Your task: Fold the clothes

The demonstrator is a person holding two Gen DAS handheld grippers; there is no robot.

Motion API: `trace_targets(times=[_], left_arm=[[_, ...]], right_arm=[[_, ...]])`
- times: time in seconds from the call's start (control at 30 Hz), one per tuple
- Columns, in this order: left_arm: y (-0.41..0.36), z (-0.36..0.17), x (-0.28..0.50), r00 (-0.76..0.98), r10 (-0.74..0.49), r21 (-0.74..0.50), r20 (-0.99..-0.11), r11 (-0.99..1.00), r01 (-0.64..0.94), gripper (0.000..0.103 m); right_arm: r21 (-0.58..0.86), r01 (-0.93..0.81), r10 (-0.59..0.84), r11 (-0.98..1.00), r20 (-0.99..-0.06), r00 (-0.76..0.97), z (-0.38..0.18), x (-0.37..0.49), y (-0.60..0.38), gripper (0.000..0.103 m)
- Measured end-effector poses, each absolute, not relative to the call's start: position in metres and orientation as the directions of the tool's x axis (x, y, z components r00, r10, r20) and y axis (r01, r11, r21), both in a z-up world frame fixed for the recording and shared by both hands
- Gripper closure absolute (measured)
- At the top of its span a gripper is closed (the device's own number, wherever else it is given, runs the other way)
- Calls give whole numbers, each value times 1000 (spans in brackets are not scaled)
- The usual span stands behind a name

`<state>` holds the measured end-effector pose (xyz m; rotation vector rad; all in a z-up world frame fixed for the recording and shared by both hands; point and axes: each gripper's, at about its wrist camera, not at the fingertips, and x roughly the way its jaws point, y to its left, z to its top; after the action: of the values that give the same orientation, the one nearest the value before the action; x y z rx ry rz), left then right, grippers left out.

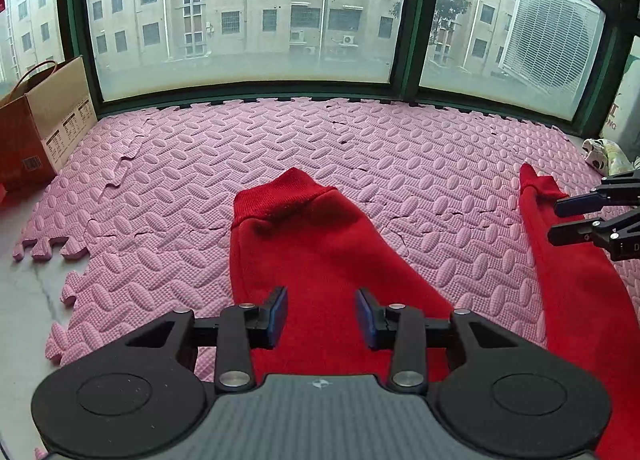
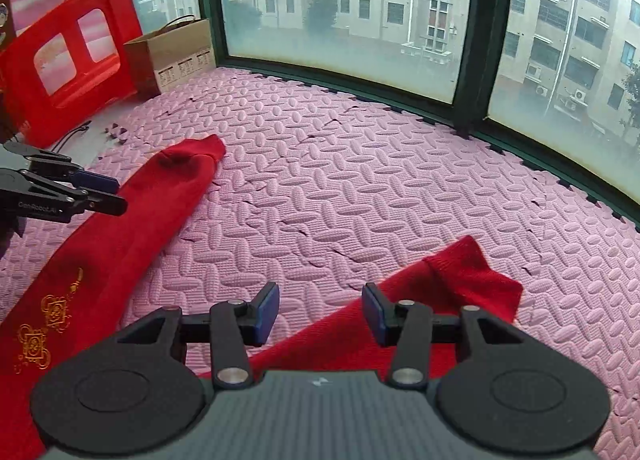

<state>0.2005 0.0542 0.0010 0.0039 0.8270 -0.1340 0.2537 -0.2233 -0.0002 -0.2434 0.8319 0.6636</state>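
Red trousers lie on the pink foam mat [image 1: 304, 148], legs pointing toward the window. The left leg [image 1: 316, 248] with its ribbed cuff [image 1: 280, 196] runs under my left gripper [image 1: 322, 316], which is open and empty just above the cloth. The right leg [image 1: 576, 284] lies at the far right, where my right gripper [image 1: 560, 220] hovers open. In the right wrist view my right gripper [image 2: 320, 312] is open over the mat [image 2: 360, 164] beside the right leg [image 2: 452, 284]. The left leg [image 2: 132, 220] has gold embroidery [image 2: 44, 324]; my left gripper [image 2: 116, 192] is above it.
A cardboard box [image 1: 48, 120] and paper bag stand at the mat's back left. A red plastic stool [image 2: 68, 48] lies tipped beside them. Window panes with a dark green frame [image 1: 404, 20] border the mat. A crumpled cloth [image 1: 604, 156] lies at the right edge. Bare floor [image 1: 24, 300] shows at left.
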Motion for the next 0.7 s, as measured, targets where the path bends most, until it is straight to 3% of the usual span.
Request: trace_targets(times=[0.47,0.63,0.7], left_arm=[[64,-11,162,633,-65,-21,-772,997,77,66],[66,-14,164,627,-55,-12,-777,997,73,88],[69,-12,163,631,-67,-27,-773,997,73,92]], right_arm=[[157,-734,550,661,-766,332,-23,231,-143,62],[150,-739,549,657,-767,332,-26,229,-134,62],[153,-733,550,662,-764,338,-27,229,-133,62]])
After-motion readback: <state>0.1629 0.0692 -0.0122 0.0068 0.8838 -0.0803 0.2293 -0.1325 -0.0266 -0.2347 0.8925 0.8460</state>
